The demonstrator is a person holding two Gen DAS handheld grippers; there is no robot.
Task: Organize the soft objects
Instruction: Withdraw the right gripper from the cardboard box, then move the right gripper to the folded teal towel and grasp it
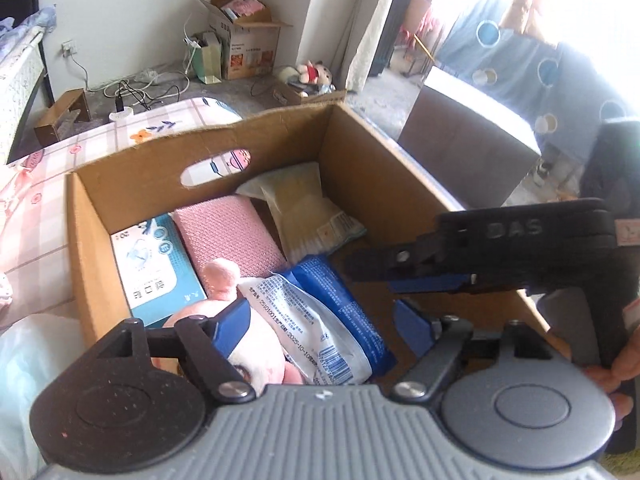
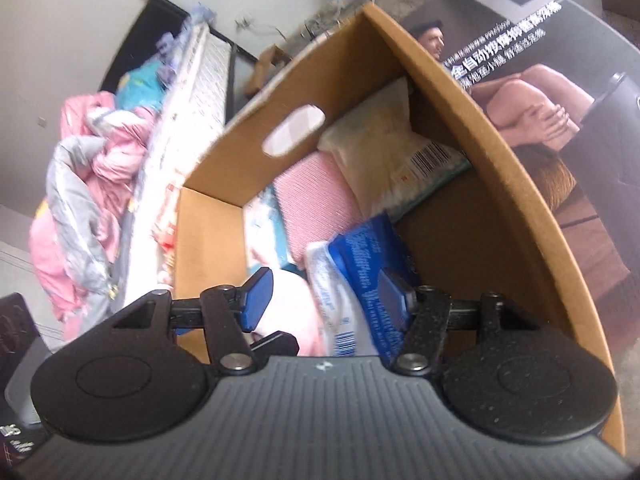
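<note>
The open brown cardboard box already holds several soft packs and a pink plush toy. Both the left hand-held gripper and the right hand-held gripper hover above it with jaws apart and empty; more probably remains outside.

The cardboard box is open on top, its left half crammed with packets, bare floor free by its right wall.
</note>
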